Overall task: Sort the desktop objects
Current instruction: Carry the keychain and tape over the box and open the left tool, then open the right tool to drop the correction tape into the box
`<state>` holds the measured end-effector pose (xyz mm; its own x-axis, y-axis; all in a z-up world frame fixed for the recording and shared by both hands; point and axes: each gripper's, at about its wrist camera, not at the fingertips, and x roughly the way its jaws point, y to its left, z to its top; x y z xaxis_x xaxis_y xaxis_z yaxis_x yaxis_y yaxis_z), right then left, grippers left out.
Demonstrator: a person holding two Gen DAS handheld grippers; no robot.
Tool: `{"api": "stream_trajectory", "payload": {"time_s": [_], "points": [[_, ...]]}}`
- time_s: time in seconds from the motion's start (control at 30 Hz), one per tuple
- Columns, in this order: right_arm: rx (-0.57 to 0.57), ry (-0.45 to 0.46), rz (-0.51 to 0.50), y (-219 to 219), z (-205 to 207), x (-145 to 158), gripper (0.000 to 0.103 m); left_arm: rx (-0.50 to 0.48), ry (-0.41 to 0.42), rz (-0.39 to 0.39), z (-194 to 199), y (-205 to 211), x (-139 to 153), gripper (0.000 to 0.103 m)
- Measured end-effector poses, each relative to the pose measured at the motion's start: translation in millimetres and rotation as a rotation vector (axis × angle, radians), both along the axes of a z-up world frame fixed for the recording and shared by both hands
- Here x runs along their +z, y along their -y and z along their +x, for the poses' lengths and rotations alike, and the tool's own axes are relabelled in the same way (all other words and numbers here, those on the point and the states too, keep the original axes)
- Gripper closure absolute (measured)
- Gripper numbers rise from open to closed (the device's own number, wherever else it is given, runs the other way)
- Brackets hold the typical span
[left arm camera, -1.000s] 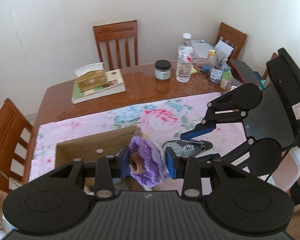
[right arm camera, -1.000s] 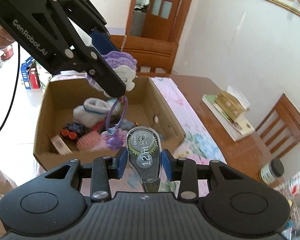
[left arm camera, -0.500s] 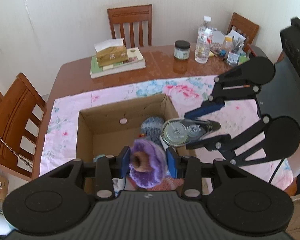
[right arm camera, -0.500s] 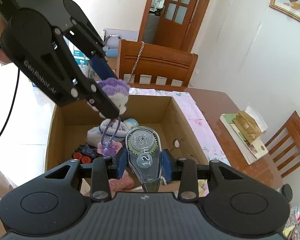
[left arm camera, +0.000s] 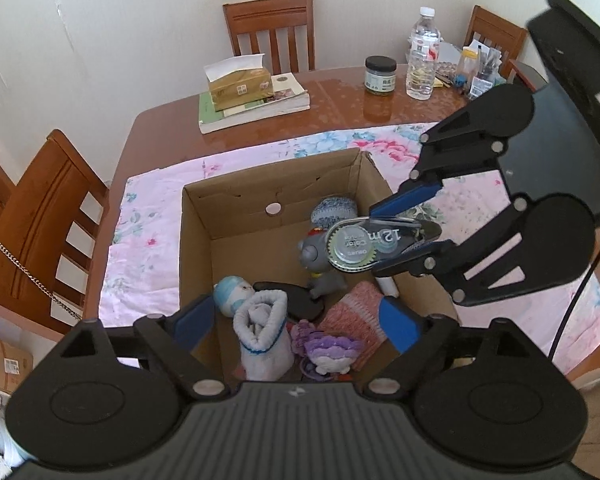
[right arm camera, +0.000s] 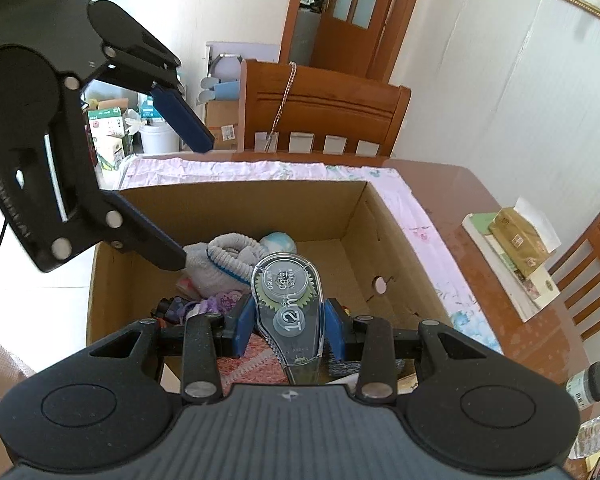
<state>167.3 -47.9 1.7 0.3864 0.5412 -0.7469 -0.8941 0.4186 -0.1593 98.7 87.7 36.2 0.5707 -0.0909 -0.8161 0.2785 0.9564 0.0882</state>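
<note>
Left wrist view: the left hand-held gripper [left arm camera: 295, 324] hung over the open brown cardboard box [left arm camera: 193, 240] with its blue-padded jaws apart and still opening, nothing between them. Directly below lay the purple crocheted flower toy [left arm camera: 332, 354] on the box floor, beside a rolled white sock with a blue hem [left arm camera: 263, 340], a small doll head in a pale blue cap [left arm camera: 229, 294], a pink knitted piece [left arm camera: 354, 320], a grey plastic toy figure [left arm camera: 320, 264] and a blue-grey knitted ball [left arm camera: 334, 208].

The right hand-held gripper [left arm camera: 384, 246] reached in from the right over the box's right wall, clamped on a clear teardrop-shaped correction-tape dispenser marked "12m" [left arm camera: 360, 246]. Its round end sat above the grey figure.

The box stood on a pink floral cloth [left arm camera: 139, 248] covering part of the brown wooden bench [left arm camera: 340, 96]. At the far end of the bench were a gold tissue box [left arm camera: 239, 84] on stacked books [left arm camera: 259, 108], a dark-lidded jar [left arm camera: 380, 76] and a clear water bottle [left arm camera: 422, 56].

Right wrist view: the right hand-held gripper [right arm camera: 289, 330] had both blue pads pressed on the sides of the dispenser [right arm camera: 289, 304], held upright over the box interior [right arm camera: 235, 208]. The left hand-held gripper [right arm camera: 183, 196] appeared at upper left, jaws spread wide, its lower finger tip close to the white sock [right arm camera: 219, 260]; whether they touched could not be told. Part of the purple toy [right arm camera: 219, 302] showed below it.
</note>
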Motion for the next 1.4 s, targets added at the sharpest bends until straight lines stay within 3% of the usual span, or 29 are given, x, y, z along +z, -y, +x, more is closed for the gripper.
{"api": "stream_trajectory", "payload": {"time_s": [0.1,0.17,0.23,0.27,0.4,0.57,0.87,1.13,1.4], "points": [[-0.007,-0.012,-0.005,-5.5,1.7,-5.6,0.059,-0.002,0.013,0.000,-2.6,-2.3,-2.6,0.011],[-0.020,-0.014,-0.005,-8.2,4.0,-8.8,0.044,0.001,0.028,0.007,-4.8,-3.3,-3.7,0.009],[-0.047,0.001,0.002,-9.3,4.7,-10.7,0.016,0.006,0.041,0.006,-6.7,-4.5,-5.1,0.008],[-0.056,0.003,0.010,-8.8,4.3,-11.0,0.013,0.014,0.043,0.001,-7.3,-5.7,-6.3,0.007],[-0.101,-0.007,-0.011,-8.6,3.8,-13.4,0.010,0.060,0.057,-0.033,-8.8,-13.0,-10.5,0.005],[-0.179,-0.037,-0.020,-3.3,1.4,-15.0,0.005,0.119,0.094,0.019,-9.1,-14.5,-17.9,0.004],[-0.423,-0.188,0.023,14.1,9.1,-13.5,0.000,0.174,0.106,0.049,-17.7,-6.9,-28.1,0.003],[-0.599,-0.318,0.043,21.6,7.2,-14.8,0.000,0.280,-0.002,-0.064,-23.0,-13.0,-32.2,0.003],[-0.652,-0.349,0.023,20.5,-7.3,-16.6,0.000,0.343,-0.083,-0.060,-31.9,-15.0,-36.3,0.003]]}}
